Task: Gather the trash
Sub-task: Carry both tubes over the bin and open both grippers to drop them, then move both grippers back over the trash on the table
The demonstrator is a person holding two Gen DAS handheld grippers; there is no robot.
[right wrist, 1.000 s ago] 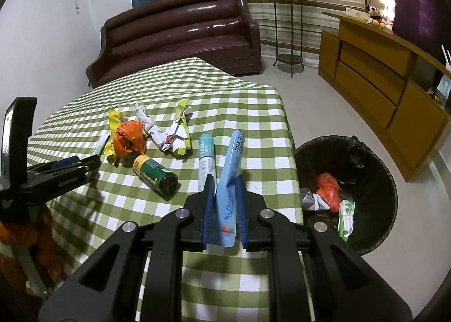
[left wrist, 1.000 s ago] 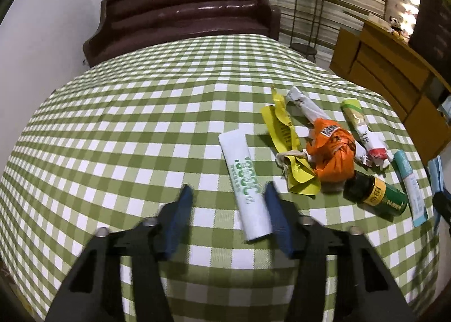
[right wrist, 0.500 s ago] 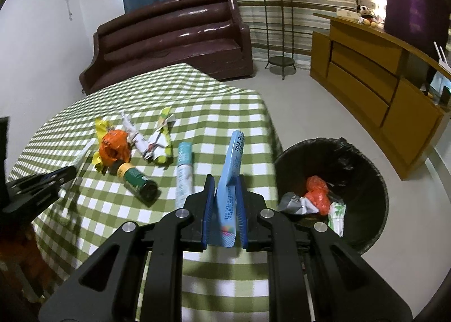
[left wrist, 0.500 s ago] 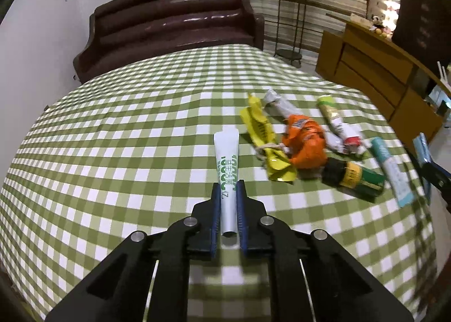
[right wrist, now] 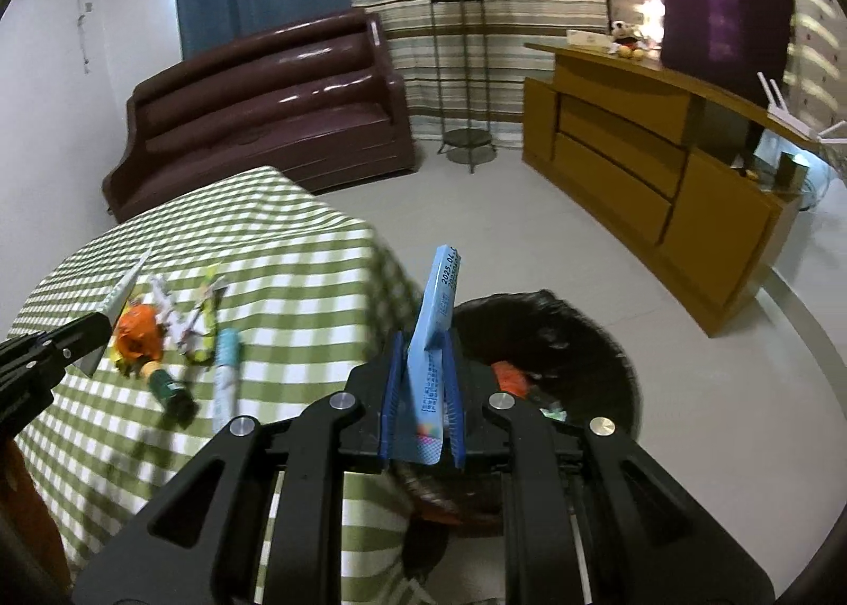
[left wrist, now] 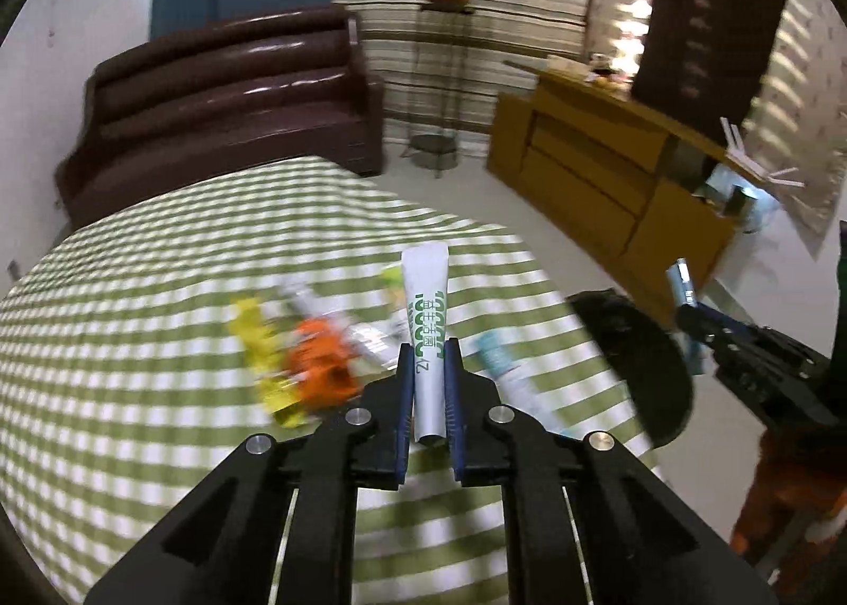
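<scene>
Looking along your left gripper [left wrist: 430,367], you have its jaws pinching a white tube [left wrist: 426,319] with green print, which stands up between the pads, lifted clear of the green-checked table [left wrist: 132,298]. Below and beyond it, blurred, lie the rest of the litter near the table's right edge: a yellow wrapper [left wrist: 254,340], an orange wrapper [left wrist: 317,367] and a teal tube [left wrist: 497,361]. Off that right edge the black trash bin [left wrist: 646,367] sits on the floor, and your right gripper [left wrist: 688,308] shows above it with a blue item in its tip.

Turning to the right wrist view, your right gripper [right wrist: 423,372] is clamped on a light-blue sachet [right wrist: 436,330], which sticks up from the pads just past the table's right edge [right wrist: 317,287] and over the near rim of the trash bin [right wrist: 582,340]. Orange scraps [right wrist: 508,375] lie inside the bin. On the table remain the orange wrapper [right wrist: 137,335], a green bottle [right wrist: 169,388] and the teal tube [right wrist: 225,372], grouped near its left side. Your left gripper [right wrist: 98,330] enters from the left, the white tube [right wrist: 129,282] in its tip.
</scene>
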